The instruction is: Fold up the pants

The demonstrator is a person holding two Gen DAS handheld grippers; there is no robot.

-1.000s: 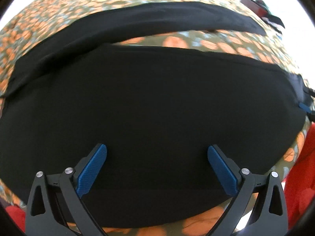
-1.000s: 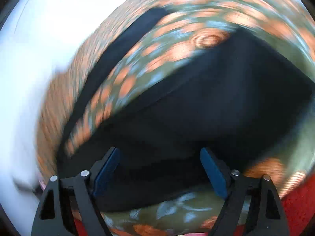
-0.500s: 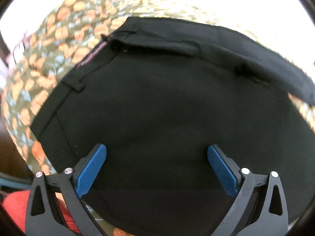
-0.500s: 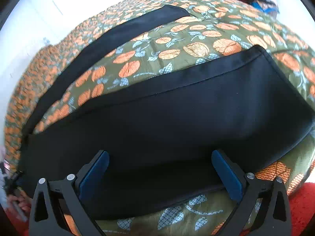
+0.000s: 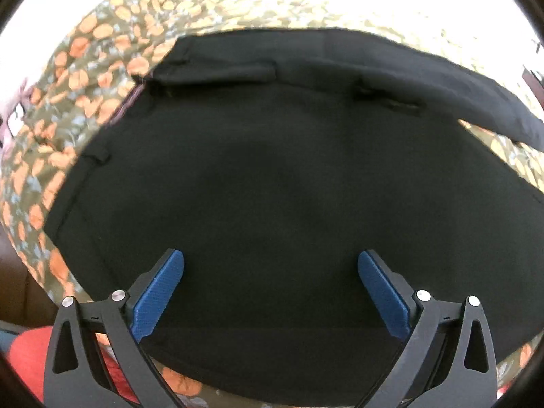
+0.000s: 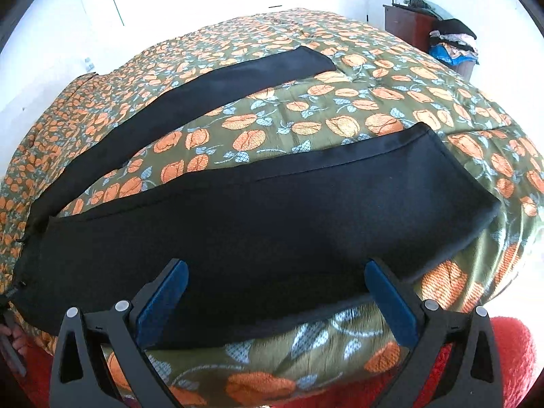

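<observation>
Black pants (image 5: 289, 187) lie flat on a bed with an olive cover printed with orange flowers (image 5: 85, 78). The left wrist view shows the waistband end with belt loops at the upper left. My left gripper (image 5: 271, 289) hovers over the seat area, open, nothing between its blue pads. In the right wrist view both legs run to the right: the near leg (image 6: 272, 217) ends at a hem on the right, the far leg (image 6: 210, 91) lies apart from it. My right gripper (image 6: 276, 301) is open wide above the near leg's lower edge, holding nothing.
Red fabric (image 6: 510, 357) sits below the bed's near edge. A dark wooden cabinet (image 6: 404, 23) and a pile of clothes (image 6: 452, 42) stand at the far right by a white wall. Part of a hand (image 6: 13, 340) shows at the lower left edge.
The left gripper swung along the pants from the legs to the waistband end. The right gripper opened wider and drew back, so both legs and the near hem now show.
</observation>
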